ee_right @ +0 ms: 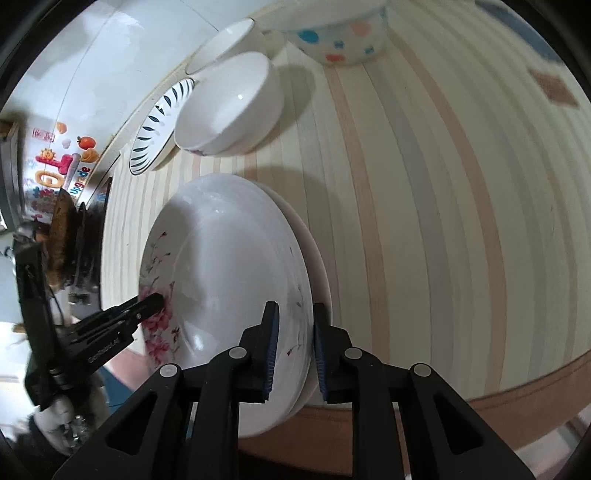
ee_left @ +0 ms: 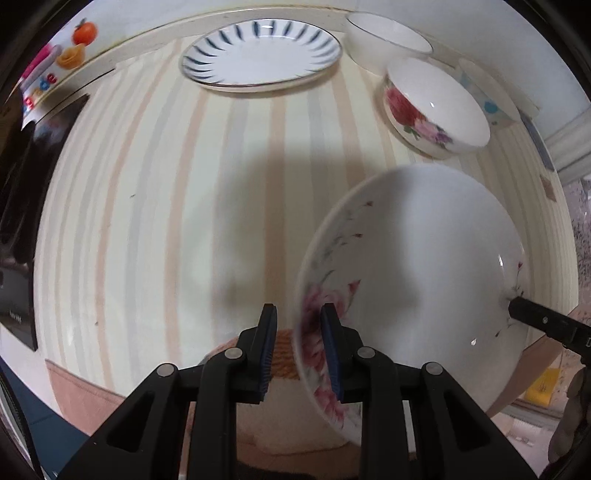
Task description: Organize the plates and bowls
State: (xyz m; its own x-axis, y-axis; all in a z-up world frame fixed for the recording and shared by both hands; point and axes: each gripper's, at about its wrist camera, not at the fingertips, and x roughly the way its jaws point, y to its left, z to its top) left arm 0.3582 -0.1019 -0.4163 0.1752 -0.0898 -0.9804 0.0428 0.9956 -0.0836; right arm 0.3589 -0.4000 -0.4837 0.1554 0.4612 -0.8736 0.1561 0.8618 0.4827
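The left hand-held gripper (ee_left: 300, 347) is clenched on the near rim of the floral plate (ee_left: 413, 280), one pad under the rim and one inside it, right over the pink blossom print. The right hand-held gripper (ee_right: 293, 354) grasps the opposite rim of what looks like the same floral plate (ee_right: 229, 280); a second white rim shows just beneath, so the right jaws may be pinching two stacked plates, though the view is too warped to be sure.

With both grippers on opposite edges, the carry will go best if they move together at equal height, keeping the plate level and the pinch well onto the rim, since glazed porcelain slips easily.

The plate is a shallow, glossy white dish with pink flowers and thin grey sprigs along its edge; it sits low in both frames, over the near edge of the striped surface (ee_left: 221, 177).

Farther up the left view stand a blue-dashed plate (ee_left: 260, 51), a rose-printed bowl (ee_left: 436, 107), a plain white bowl (ee_left: 388, 37), and, at the top of the right view, a polka-dot bowl (ee_right: 340, 33).
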